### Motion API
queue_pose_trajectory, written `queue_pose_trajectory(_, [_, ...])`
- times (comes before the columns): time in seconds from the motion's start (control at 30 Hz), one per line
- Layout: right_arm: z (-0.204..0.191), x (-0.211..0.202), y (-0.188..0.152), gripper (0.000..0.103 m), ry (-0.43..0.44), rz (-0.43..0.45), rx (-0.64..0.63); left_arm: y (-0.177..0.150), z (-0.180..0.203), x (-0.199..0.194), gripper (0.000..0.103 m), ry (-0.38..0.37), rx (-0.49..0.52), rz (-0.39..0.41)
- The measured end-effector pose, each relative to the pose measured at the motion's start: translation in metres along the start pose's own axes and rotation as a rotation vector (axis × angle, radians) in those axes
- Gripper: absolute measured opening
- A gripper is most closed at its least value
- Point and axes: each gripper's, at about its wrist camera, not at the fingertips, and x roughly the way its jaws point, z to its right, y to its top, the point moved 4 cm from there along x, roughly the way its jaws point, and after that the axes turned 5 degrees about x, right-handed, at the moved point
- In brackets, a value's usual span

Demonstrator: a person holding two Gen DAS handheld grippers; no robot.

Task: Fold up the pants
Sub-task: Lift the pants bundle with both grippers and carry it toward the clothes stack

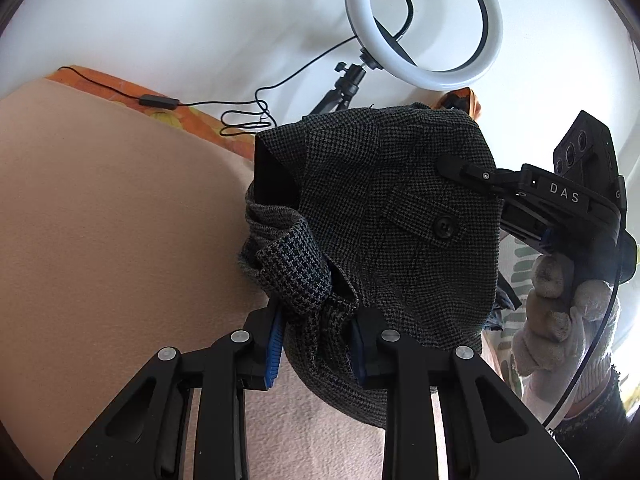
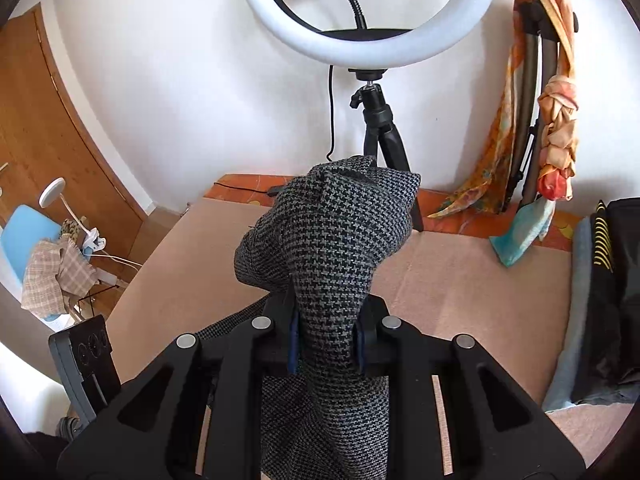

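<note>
The pants (image 1: pixel 392 216) are dark grey houndstooth with a buttoned back pocket flap (image 1: pixel 442 227). They hang lifted above the beige pad (image 1: pixel 100 220). My left gripper (image 1: pixel 316 336) is shut on a bunched edge of the pants. In the left wrist view my right gripper (image 1: pixel 452 168) reaches in from the right, held by a gloved hand (image 1: pixel 560 312), and pinches the fabric at the upper right. In the right wrist view my right gripper (image 2: pixel 326 344) is shut on a thick fold of the pants (image 2: pixel 332 232), which rises between the fingers.
A ring light (image 2: pixel 368 12) on a small tripod (image 2: pixel 380 132) stands at the pad's far edge, its cable (image 1: pixel 224 108) lying on the orange cloth. Scarves (image 2: pixel 556 128) hang at the right. Dark folded clothes (image 2: pixel 612 300) lie at the right edge. A wooden door (image 2: pixel 48 128) is at the left.
</note>
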Motion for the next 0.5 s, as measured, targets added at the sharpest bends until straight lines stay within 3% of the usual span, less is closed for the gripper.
queue_pose_trajectory(0.5, [0.069, -0.107, 0.037, 0.021, -0.088, 0.092, -0.022, 0.012, 0.115, 0.032, 0.026, -0.136, 0.139, 0.046])
